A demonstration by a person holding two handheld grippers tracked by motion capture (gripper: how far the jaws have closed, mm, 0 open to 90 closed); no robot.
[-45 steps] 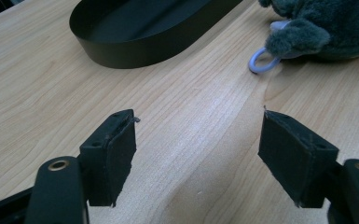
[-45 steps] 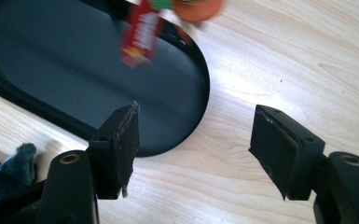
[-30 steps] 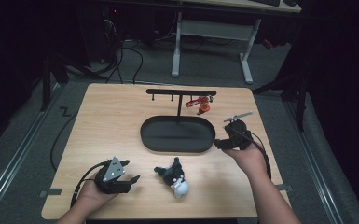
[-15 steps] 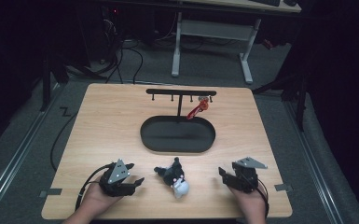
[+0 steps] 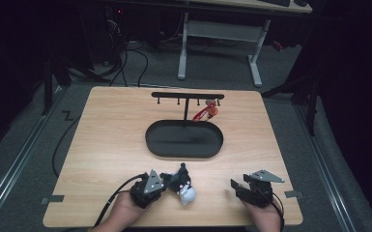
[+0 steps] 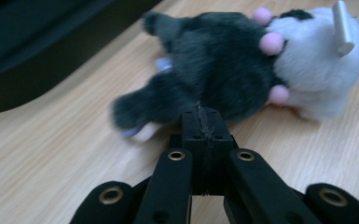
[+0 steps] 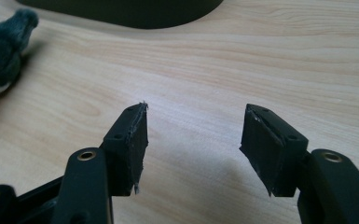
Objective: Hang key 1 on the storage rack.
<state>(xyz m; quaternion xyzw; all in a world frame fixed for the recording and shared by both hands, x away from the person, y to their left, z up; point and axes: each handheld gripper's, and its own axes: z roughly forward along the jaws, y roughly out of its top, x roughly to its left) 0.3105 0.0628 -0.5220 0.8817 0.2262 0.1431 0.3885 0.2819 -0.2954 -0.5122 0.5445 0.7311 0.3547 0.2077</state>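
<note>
A black and white plush toy [image 5: 183, 187] lies near the table's front edge. My left gripper [image 5: 167, 179] is shut, its tips against the toy's left side. In the left gripper view the jaws [image 6: 200, 120] are pressed together and touch the dark fur of the plush toy [image 6: 224, 60]; I cannot tell whether any fur is pinched. My right gripper [image 5: 239, 186] stands open at the front right with nothing between its fingers. The right gripper view has the open jaws [image 7: 193, 128] over bare wood, and the toy's dark paw [image 7: 4, 44] at the left.
A black oval tray [image 5: 150, 141] sits mid-table. Behind it stands a black rack [image 5: 187, 95] with hooks, and a red item [image 5: 205, 114] hangs at its right end. Desk legs and cables are on the floor beyond the table.
My right gripper has drawn back from beside the tray's right end to the table's front edge. The red item has swung slightly on the rack. The left gripper has stayed put.
</note>
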